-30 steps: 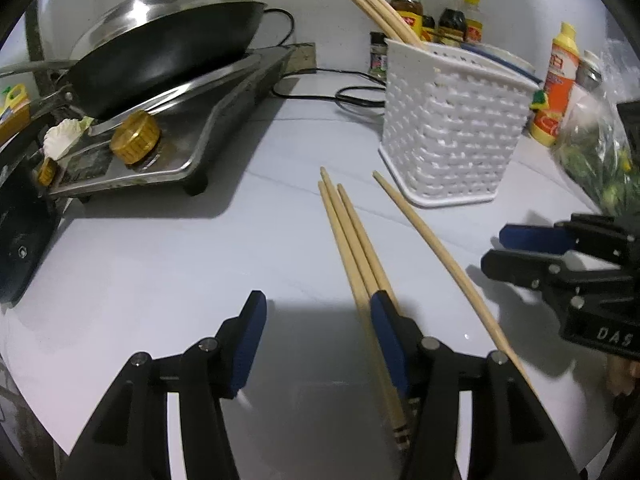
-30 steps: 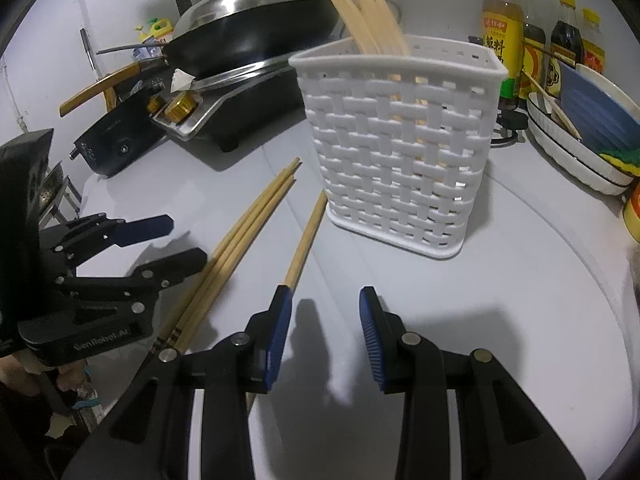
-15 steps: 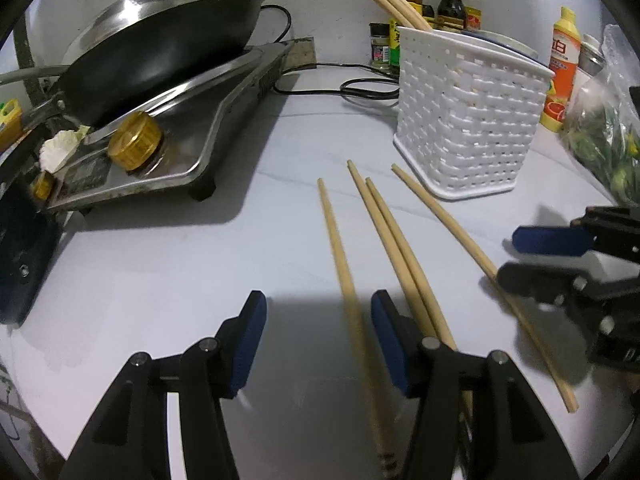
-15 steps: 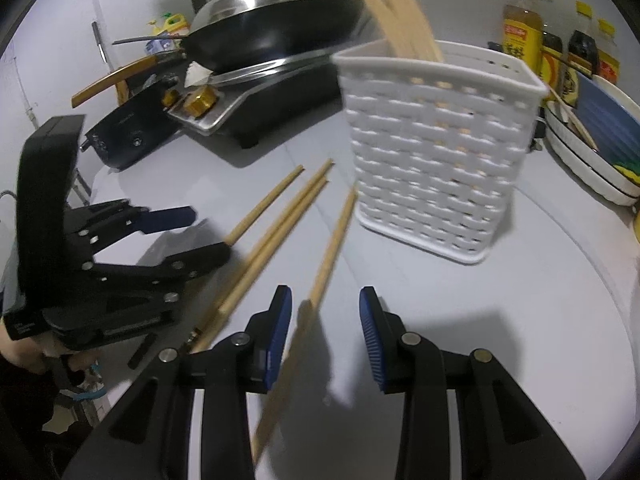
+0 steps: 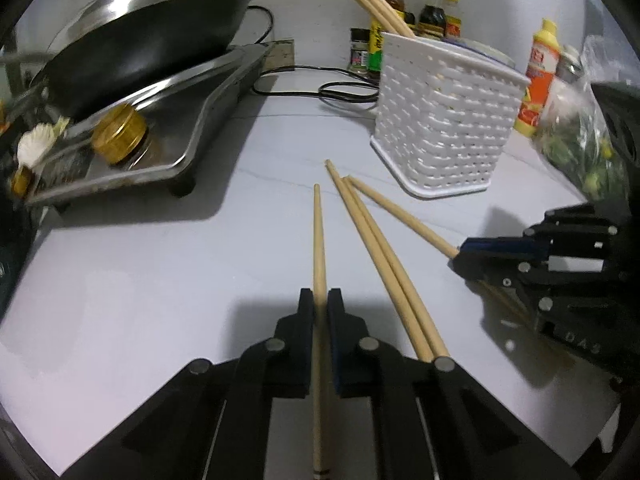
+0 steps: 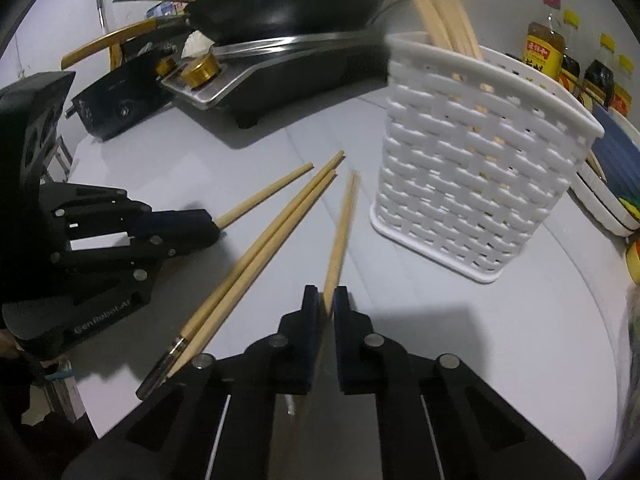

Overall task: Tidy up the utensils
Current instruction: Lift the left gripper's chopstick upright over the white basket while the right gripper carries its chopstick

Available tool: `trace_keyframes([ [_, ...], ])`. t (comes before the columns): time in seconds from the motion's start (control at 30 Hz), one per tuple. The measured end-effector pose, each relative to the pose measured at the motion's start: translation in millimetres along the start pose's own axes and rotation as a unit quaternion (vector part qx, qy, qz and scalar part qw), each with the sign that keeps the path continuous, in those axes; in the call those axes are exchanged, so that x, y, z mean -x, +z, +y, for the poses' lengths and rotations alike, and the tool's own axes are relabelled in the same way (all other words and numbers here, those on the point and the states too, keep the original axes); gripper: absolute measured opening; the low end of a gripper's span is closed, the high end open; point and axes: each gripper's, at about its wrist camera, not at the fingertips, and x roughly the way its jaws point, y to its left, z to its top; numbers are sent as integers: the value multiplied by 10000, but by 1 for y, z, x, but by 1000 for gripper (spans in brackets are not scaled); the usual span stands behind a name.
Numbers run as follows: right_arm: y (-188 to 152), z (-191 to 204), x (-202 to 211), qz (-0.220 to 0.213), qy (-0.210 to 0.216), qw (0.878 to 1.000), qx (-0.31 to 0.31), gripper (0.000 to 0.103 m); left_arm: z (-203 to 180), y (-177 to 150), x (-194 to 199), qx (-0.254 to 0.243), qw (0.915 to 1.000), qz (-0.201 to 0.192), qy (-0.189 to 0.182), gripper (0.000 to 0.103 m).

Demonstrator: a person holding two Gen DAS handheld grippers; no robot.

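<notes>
Chopsticks lie on the white tabletop [image 5: 140,264] before the white basket [image 5: 444,128]. Left tongs [image 5: 320,300] have just closed and clamp one chopstick [image 5: 319,236]. Right tongs [image 6: 327,300] have just closed on another chopstick [image 6: 342,232], which looks slightly raised, though blurred. A pair [image 5: 380,256] lies between them.

Four wooden chopsticks [image 5: 384,256] lie beside the white basket [image 5: 440,132].

I'm looking at a white countertop [image 5: 168,272]; a pair of wooden chopsticks [image 5: 384,256] is lying loose on it; a white woven basket [image 5: 444,128] is standing just beyond their tips; a steel stove [image 5: 188,120] is sitting to the left.
</notes>
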Motion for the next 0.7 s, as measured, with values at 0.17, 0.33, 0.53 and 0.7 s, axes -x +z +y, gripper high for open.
trace_keyframes([
  [0.17,4,8,6,-144,177,9997,-9,6,14,-4,17,298,9994,-193,-33,6],
  [0.33,9,3,28,-445,373,9982,-123,6,24,-1,49,614,9960,-619,-180,6],
  [0.53,21,-7,65,-894,538,9944,-187,6,30,7,72,867,9914,-909,-369,6],
  [0.7,34,-23,93,-1257,569,9901,-260,6,29,13,88,991,9872,-1128,-536,6],
])
